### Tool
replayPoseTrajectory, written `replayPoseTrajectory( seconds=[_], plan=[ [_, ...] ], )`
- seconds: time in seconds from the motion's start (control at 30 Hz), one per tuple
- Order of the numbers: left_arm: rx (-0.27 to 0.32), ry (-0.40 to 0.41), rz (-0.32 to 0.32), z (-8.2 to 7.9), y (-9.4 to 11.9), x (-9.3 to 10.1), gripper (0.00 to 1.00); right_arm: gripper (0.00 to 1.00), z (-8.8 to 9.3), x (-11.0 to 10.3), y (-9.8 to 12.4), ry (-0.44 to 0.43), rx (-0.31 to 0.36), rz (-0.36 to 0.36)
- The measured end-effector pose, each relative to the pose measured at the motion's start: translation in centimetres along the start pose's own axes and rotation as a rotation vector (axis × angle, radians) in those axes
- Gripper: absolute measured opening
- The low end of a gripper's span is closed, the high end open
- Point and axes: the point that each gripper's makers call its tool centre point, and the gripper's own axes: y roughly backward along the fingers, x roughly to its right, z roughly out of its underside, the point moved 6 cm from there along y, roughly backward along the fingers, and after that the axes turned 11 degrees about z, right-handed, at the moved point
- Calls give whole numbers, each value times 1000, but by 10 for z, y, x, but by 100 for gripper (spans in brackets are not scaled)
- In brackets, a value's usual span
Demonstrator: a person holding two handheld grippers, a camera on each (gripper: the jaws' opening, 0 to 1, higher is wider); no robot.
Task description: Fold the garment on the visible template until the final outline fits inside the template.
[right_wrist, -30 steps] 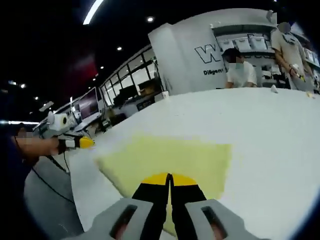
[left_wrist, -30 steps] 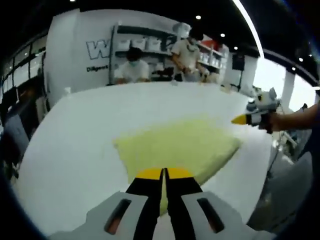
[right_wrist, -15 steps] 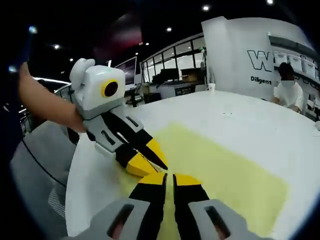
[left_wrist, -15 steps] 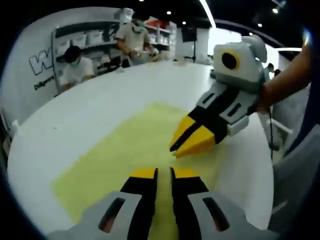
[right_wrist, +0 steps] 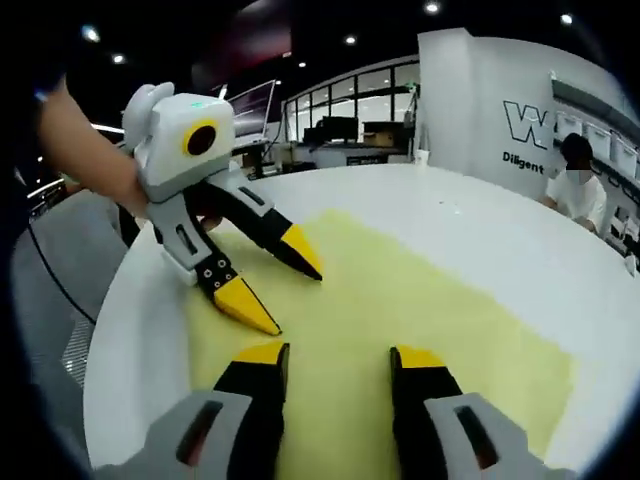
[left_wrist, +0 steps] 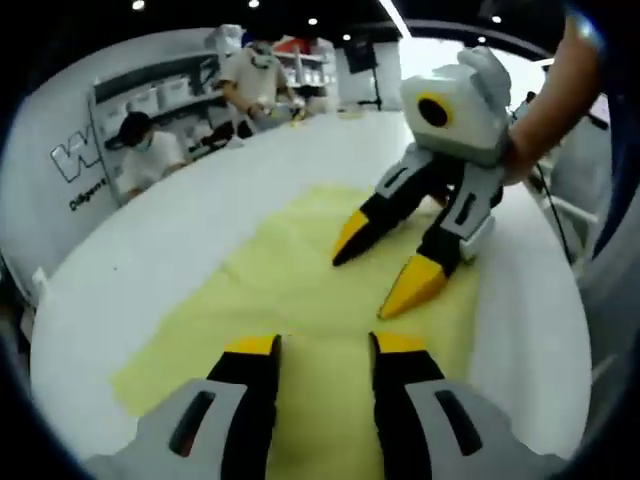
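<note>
Currently the garment (left_wrist: 300, 300), a pale yellow, smooth, flat-lying cloth, is spread on the white counter (left_wrist: 160, 250). Left claw (left_wrist: 325, 345) and right claw (right_wrist: 335, 352) both hover over it with jaws spread wide, holding nothing, tips near each other.

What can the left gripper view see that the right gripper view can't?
The left gripper view looks toward a standing person by the shelves. The right gripper view looks toward big windows at the back of the room. Both share the yellow garment lying flat on the white table, the seated person, the W sign, and the left gripper and right gripper, each with jaws open over the garment.
</note>
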Motion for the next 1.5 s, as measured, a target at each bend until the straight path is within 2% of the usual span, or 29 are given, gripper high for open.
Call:
replayPoseTrajectory(
  seconds=[0.1, 0.23, 0.37, 0.43, 0.47, 0.5, 0.6, 0.67, 0.7, 0.83, 0.87, 1.07, 1.23, 1.37, 1.43, 1.5],
  plan=[
    [28, 45, -23, 7, 6, -9, 56, 61, 1, 7, 3, -3, 4, 4],
    [45, 99, -24, 17, 17, -19, 70, 63, 3, 10, 10, 9, 12, -25],
    [42, 110, -4, 27, 27, -24, 76, 65, 7, 14, 13, 28, 7, -47],
    [36, 111, 10, 33, 33, -25, 79, 70, 11, 19, 19, 70, 2, -81],
    [23, 101, 17, 37, 37, -25, 80, 75, 13, 22, 21, 76, -2, -79],
    [24, 102, 18, 39, 39, -26, 81, 83, 18, 27, 24, 17, -27, -72],
    [25, 105, 25, 46, 45, -29, 82, 89, 27, 34, 34, 99, -22, -100],
    [26, 111, 29, 48, 45, -28, 83, 92, 32, 41, 40, 72, -49, -85],
    [25, 114, 29, 49, 46, -28, 84, 92, 32, 43, 42, 70, -33, -93],
    [10, 110, 45, 58, 53, -30, 84, 90, 37, 48, 48, 96, -37, -111],
    [6, 109, 47, 59, 55, -30, 85, 90, 40, 50, 50, 105, -54, -103],
    [-10, 94, 63, 62, 57, -24, 85, 91, 43, 55, 58, 90, -44, -89],
    [-18, 98, 64, 67, 61, -27, 87, 90, 47, 57, 65, 91, -50, -85],
    [-60, 97, 61, 69, 68, -27, 88, 89, 50, 61, 73, 71, -93, -46],
    [-118, 102, 41, 74, 81, -26, 89, 91, 48, 58, 81, 74, -88, -26],
    [-128, 100, 26, 74, 89, -23, 93, 98, 47, 56, 85, 31, -63, -4]
  ],
)
